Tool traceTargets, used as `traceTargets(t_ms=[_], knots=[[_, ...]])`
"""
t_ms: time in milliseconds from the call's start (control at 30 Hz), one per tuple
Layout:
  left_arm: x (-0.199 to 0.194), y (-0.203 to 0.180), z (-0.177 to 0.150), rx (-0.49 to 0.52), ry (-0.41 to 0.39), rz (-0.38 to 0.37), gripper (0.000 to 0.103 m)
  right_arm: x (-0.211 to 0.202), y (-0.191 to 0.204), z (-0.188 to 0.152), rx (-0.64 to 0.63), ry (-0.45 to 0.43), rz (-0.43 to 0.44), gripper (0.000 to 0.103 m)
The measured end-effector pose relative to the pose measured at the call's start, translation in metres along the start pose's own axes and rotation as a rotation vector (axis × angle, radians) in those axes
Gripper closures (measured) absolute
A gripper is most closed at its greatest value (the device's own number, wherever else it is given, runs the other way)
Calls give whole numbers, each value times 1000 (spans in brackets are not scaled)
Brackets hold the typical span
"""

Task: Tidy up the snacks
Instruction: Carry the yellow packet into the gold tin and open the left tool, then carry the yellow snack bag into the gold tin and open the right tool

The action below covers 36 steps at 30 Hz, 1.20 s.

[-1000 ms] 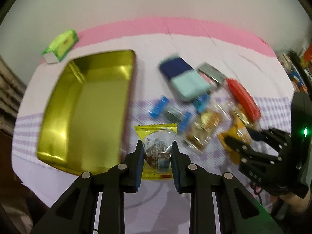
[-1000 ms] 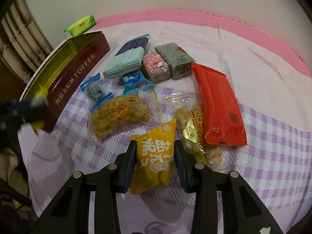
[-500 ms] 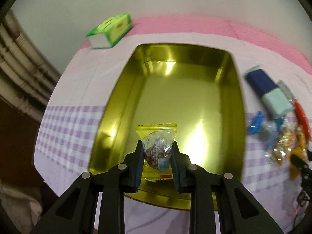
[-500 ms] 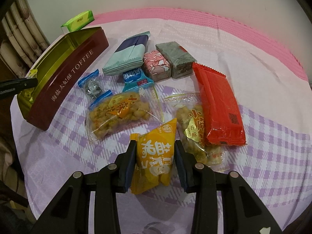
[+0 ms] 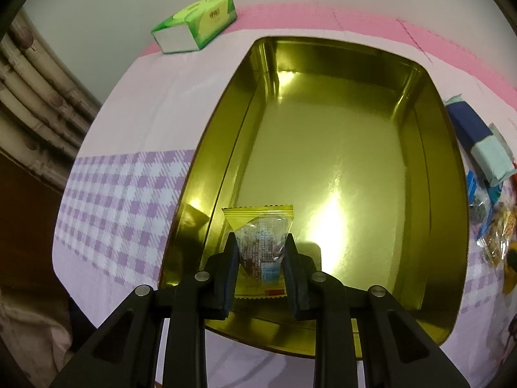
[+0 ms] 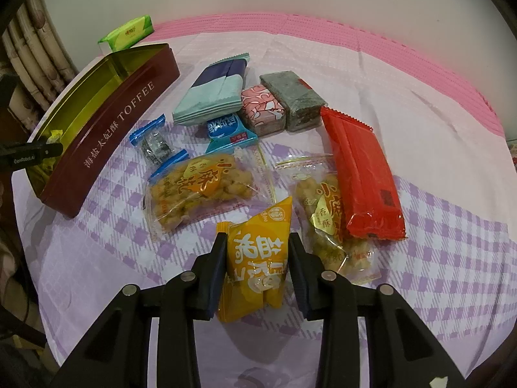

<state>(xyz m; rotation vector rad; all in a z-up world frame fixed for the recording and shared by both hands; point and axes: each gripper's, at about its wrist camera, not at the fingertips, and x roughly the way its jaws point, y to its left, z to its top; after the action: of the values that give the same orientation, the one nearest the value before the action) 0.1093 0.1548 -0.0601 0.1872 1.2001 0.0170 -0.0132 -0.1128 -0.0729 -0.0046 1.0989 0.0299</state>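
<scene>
Left gripper (image 5: 260, 258) pinches a small clear-and-yellow candy packet (image 5: 260, 245) over the gold tin's (image 5: 449, 168) near-left corner. Right gripper (image 6: 257, 268) clamps an orange snack pouch (image 6: 257, 258) w/ the loose pile just beyond. Both look light, crinkly, slippery — best gripped mid-body, not the seam.

Both jaws clamped, angled steeply downward

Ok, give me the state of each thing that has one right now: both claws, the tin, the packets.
Left claw: shut on yellow-edged clear packet, over the tin.
Right claw: shut on orange packet.
Toffee tin: open, lidless.
Red packet: sealed, lying flat.
Tissue pack: closed.
</scene>
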Motion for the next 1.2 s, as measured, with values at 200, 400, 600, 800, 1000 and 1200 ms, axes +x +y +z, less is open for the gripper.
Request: traceTargets(t_ms=[200, 400, 600, 800, 1000, 1200], knots=[[2, 0, -1, -17, 12, -11, 76, -8, 2, 1, 9, -17, -5, 69], [5, 5, 0, -34, 15, -17, 75, -20, 4, 7, 20, -46, 6, 69], [-5, 10, 2, -52, -9, -37, 75, -33, 6, 16, 19, -76, 14, 69], [-26, 11, 3, -54, -93, -46, 68, -40, 23, 35, -9, -101, 45, 69], [-45, 20, 2, -83, -169, -34, 57, -40, 53, 56, -60, -122, 96, 69], [-50, 50, -8, -202, -179, -8, 57, -39, 98, 82, -123, -146, 174, 69]])
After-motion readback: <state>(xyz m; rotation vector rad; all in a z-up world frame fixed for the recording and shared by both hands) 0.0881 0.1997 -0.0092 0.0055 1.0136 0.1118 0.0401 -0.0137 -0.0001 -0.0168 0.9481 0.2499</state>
